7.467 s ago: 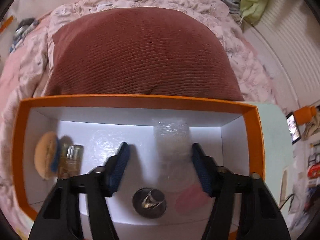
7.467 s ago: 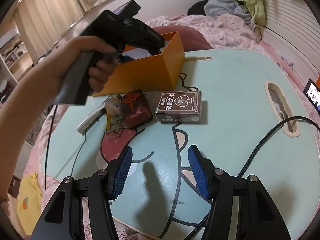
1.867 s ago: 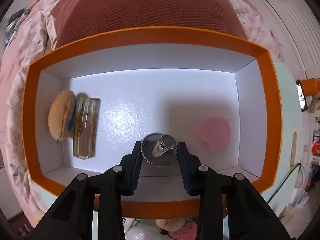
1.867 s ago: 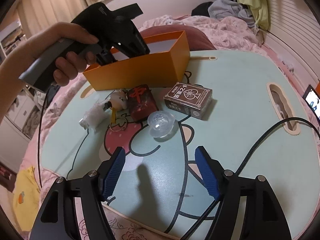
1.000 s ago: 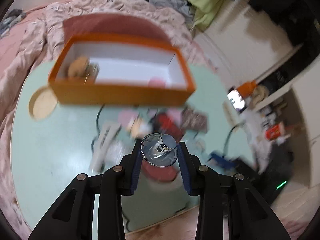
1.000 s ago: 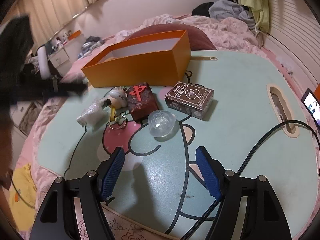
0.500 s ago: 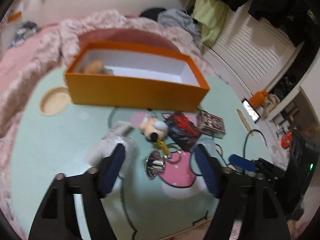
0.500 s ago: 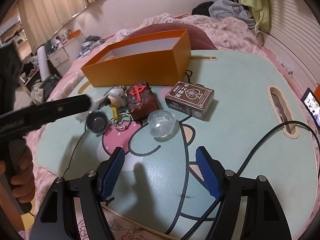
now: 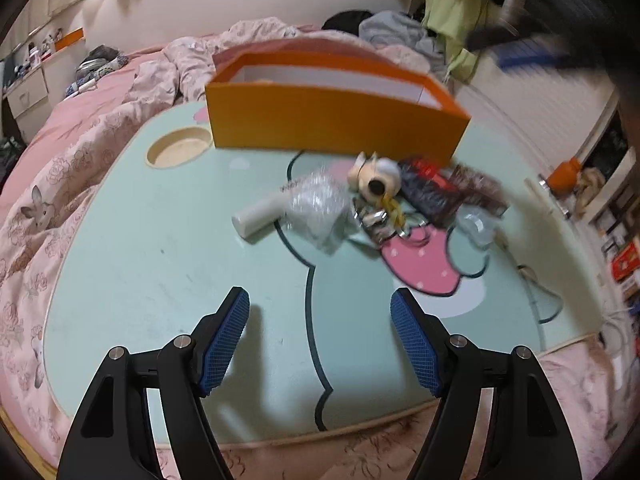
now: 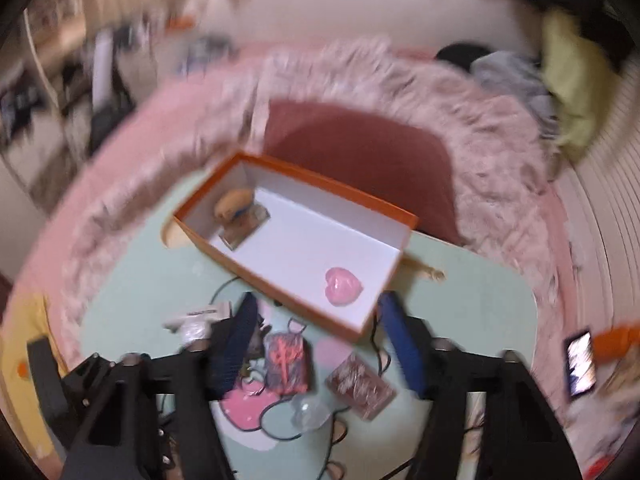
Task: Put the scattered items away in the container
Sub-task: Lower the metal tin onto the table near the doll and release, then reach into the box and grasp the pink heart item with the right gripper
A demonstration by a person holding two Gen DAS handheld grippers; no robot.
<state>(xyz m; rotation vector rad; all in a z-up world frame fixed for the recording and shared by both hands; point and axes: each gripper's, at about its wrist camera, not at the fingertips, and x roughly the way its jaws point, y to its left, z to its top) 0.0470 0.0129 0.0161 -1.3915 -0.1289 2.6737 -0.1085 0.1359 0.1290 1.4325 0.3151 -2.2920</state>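
Observation:
The orange box stands at the far side of the mint table. My left gripper hangs open and empty over the table's near part. Beyond it lie a white tube, a bubble-wrap packet, a doll keychain, a shiny metal piece, a red pouch, a card box and a clear lid. My right gripper, blurred, is high above the box. Its jaws are closing with nothing between them. A pink heart, a tan puff and a glass bottle lie inside.
A dark red cushion and pink bedding surround the table. A round cup recess sits left of the box. A black cable runs along the right side. A phone lies at the right.
My left gripper opened, let the metal piece go onto the table, and drew back from the pile. My right gripper rose from near the table to high above the box, its jaws narrower.

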